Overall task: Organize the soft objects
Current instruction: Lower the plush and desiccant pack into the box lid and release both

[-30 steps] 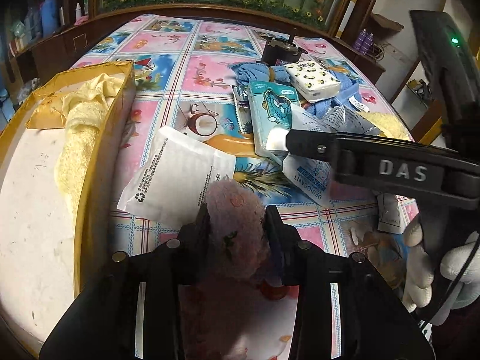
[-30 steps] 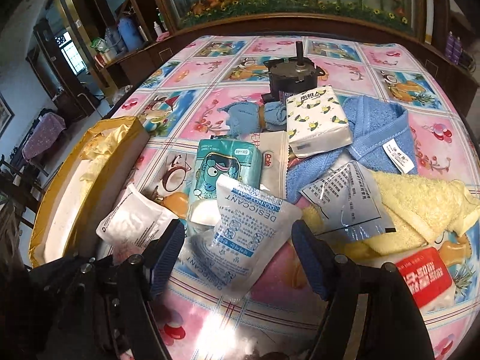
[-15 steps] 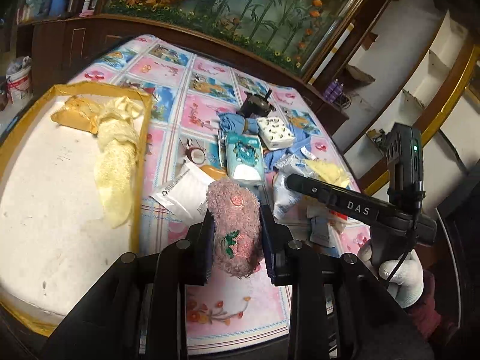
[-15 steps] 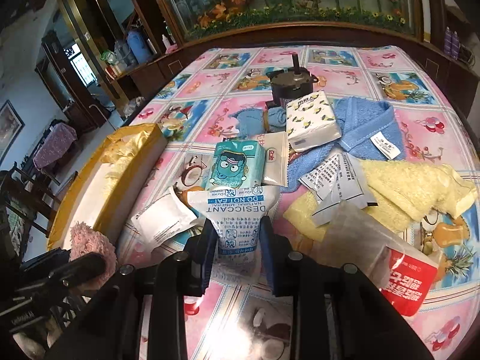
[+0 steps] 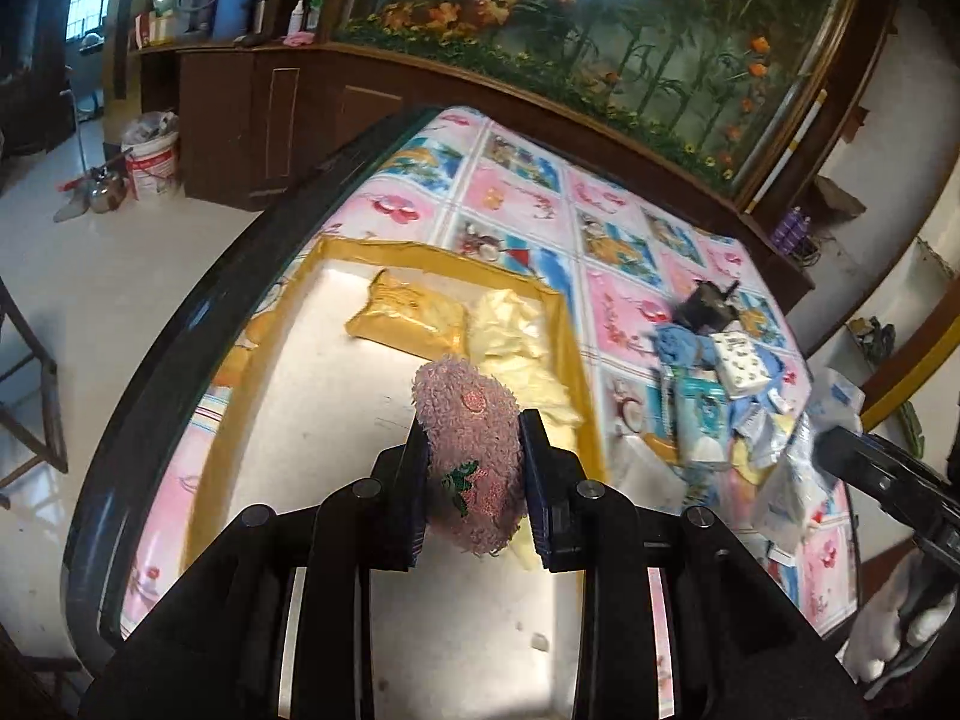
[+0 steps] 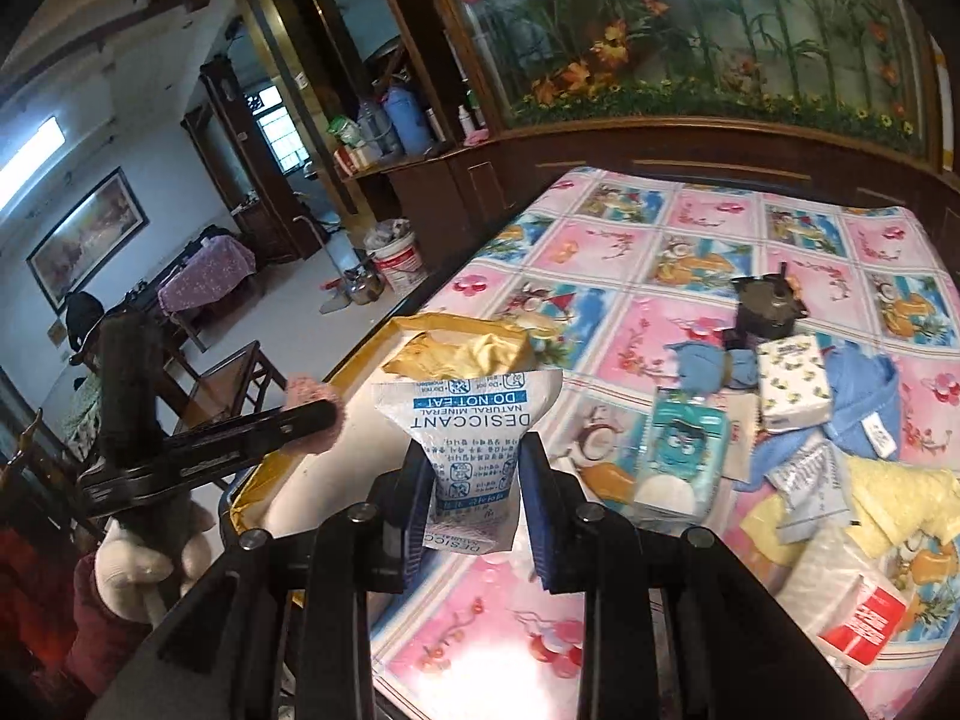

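Lifted off the table, "DESICCANT DO NOT EAT" sachet (image 6: 474,450) clamped in right tongs (image 6: 475,495), left tongs (image 5: 474,480) clamped on pink fluffy pad (image 5: 471,456)

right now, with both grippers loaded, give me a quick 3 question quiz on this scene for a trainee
1. True or false: the left gripper is shut on a blue towel.
2. Multiple choice: the right gripper holds
A. the lemon-print tissue pack
B. the desiccant bag
C. the red-labelled packet
3. Fill in: the pink fuzzy item hangs over the gold-rimmed ____, which already holds a gold pouch and a pale yellow cloth.

Key
1. False: it grips the pink fuzzy item.
2. B
3. tray
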Tool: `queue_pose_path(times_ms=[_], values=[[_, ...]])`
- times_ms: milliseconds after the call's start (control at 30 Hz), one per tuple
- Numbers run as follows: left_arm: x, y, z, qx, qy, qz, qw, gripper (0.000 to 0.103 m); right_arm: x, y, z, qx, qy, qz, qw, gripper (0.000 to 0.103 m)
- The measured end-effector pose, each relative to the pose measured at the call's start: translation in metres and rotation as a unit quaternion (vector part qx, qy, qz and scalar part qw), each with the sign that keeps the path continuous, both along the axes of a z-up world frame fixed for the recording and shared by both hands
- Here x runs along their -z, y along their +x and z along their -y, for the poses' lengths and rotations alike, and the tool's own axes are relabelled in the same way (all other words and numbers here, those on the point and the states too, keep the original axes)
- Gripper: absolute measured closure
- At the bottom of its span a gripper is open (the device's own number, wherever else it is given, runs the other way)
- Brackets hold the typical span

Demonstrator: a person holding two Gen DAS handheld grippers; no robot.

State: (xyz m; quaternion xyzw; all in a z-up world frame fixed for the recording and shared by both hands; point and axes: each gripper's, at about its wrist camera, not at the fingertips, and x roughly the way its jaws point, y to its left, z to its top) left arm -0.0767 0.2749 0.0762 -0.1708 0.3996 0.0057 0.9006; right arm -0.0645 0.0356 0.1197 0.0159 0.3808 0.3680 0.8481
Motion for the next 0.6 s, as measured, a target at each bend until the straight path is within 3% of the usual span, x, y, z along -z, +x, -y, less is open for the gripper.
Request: queue_pose_path(times_ms=[200,333,433,600], values=[[0.034,0.042,-0.025,-0.028,0.001,-0.047,0.9985,0.076,0.033,0.026,-0.067,-0.041,-0.018,-0.054,0.998,0.076],[0.046,0.057,-0.042,-0.044,-0.027,-0.064,0.9966,0.075,0.061,0.043,-0.101,-0.054,-0.042,-0.093,0.993,0.076],[0.044,0.053,-0.055,-0.049,-0.066,-0.056,0.9950,0.073,0.078,0.056,-0.123,-0.052,-0.069,-0.096,0.992,0.072],[0.031,0.029,-0.069,-0.065,-0.090,-0.032,0.9933,0.063,0.087,0.070,-0.130,-0.045,-0.062,-0.111,0.991,0.065]])
